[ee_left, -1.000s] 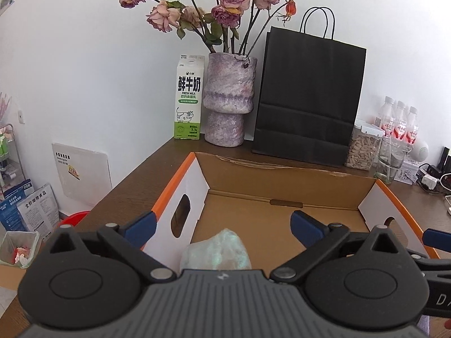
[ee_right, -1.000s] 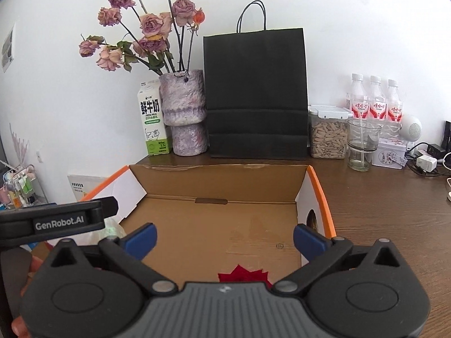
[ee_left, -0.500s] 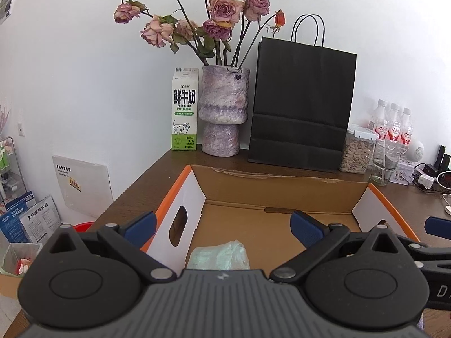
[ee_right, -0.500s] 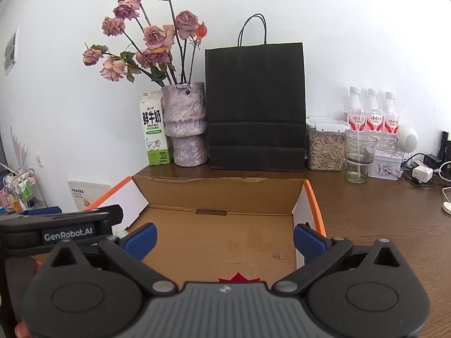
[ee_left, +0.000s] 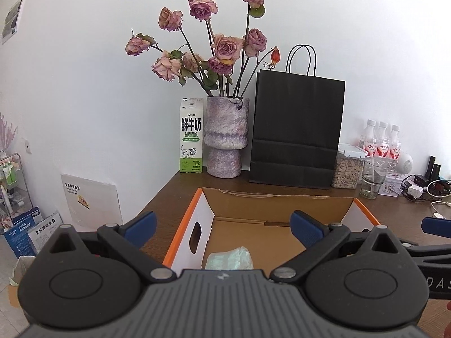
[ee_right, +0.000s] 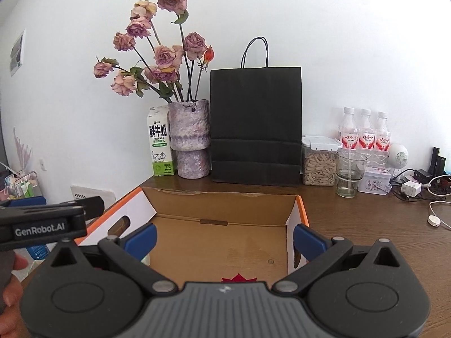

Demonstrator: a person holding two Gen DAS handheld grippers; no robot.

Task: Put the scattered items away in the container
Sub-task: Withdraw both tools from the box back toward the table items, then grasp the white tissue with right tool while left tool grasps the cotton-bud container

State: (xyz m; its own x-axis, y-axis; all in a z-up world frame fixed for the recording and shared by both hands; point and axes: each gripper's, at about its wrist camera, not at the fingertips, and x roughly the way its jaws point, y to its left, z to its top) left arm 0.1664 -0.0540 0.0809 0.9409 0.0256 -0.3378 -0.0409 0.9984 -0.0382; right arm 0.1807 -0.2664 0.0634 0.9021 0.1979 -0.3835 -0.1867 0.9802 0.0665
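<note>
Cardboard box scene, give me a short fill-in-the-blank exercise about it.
1. The pale green packet lies inside the cardboard ____.
2. The milk carton stands left of the purple ____.
3. The paper bag behind the box is coloured ____.

Missing words: box; vase; black

Brown cardboard box [ee_left: 277,204] with orange rim and white side flaps; pale mint packet [ee_left: 229,259]; red leaf shape [ee_right: 239,278]; dark brown desk [ee_right: 366,219]; black bag [ee_right: 255,124]; mottled purple vase [ee_left: 225,138].
</note>
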